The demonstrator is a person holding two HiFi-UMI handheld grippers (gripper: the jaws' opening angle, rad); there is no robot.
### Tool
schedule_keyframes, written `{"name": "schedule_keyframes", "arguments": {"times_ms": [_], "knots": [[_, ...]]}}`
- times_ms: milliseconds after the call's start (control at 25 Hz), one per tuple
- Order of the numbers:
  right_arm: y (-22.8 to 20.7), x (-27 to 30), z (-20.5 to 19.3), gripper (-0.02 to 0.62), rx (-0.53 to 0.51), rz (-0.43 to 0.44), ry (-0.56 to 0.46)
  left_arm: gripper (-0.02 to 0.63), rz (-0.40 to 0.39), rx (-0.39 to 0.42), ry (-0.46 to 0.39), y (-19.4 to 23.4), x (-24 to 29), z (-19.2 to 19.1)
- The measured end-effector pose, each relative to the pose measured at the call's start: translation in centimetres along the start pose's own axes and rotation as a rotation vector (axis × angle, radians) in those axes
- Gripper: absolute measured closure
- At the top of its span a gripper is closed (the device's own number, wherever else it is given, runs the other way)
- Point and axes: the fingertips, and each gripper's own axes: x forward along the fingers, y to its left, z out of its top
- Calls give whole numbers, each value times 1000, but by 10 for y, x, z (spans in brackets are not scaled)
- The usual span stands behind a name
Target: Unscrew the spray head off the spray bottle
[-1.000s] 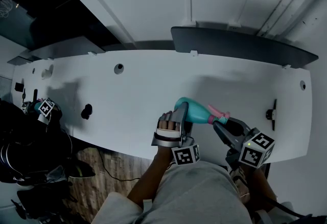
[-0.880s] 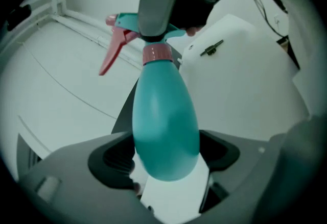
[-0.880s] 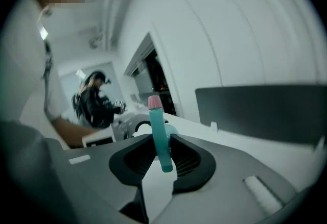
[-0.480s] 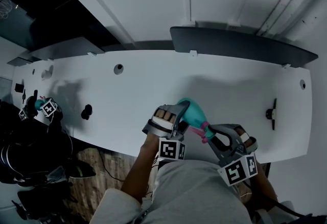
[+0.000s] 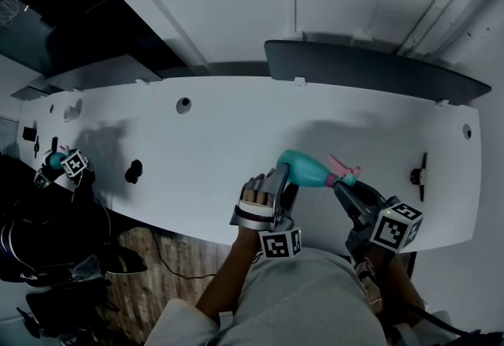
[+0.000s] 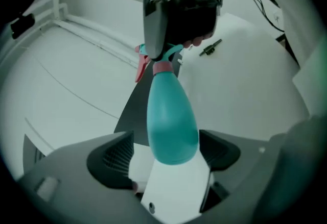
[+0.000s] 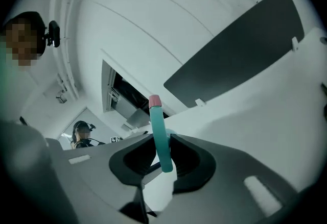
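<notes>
Bottle [image 5: 309, 170] is up off the table [image 5: 197, 149], lying roughly level btwn the two claws. Its base is twd the person's left and the head [image 5: 344, 176] twd the right.

L claw [image 6: 166, 142] is clamped on the fat base end. Its own view shows the teal body seated btwn the ribbed pads, neck pointing away. Prob reason: that's the widest, stiffest part, so best purchase vs twist. L acts as the anchor.

R claw [image 7: 162, 147] is closed on the head. In its own view a narrow teal piece w/ a pink tip stands pinched btwn the pads. The L view shows R's jaws over the top of the head, w/ the pink trigger [image 6: 140, 68] sticking out to one side. The jaws stand only part-way together bc that piece keeps them apart.

The claws face each other along the bottle's axis, so a roll of the R wrist would turn the head about the thread while L resists. Likely why it's held in the air, not stood on the table: room to roll, nothing scraping.

Step, as I read it: unscrewing in hand. The head sits on the neck w/ no gap visible at the collar [image 6: 162, 68], so not near done. Can't tell how many turns are in.

Next prob needs roll, release, regrip, repeat, w/ L stopping the body from spinning.

Risks:
- The smooth rounded base could slip in L's pads.
- R grips a thin part of the head, which may flex instead of turning the collar.
</notes>
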Motion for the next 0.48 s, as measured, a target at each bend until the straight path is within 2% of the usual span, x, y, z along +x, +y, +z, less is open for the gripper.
{"name": "schedule_keyframes", "arguments": {"times_ms": [160, 280, 400, 480], "knots": [[4, 4, -7, 505, 38, 2, 28, 209, 27, 123, 73, -11, 5, 8], [15, 7, -11, 505, 3, 33, 49, 213, 44, 161, 92, -12, 7, 9], [19, 6, -12, 505, -139, 28, 73, 224, -11, 144, 62, -12, 7, 10], [25, 4, -13, 505, -313, 19, 99, 229, -63, 121, 21, -13, 7, 13]]}}
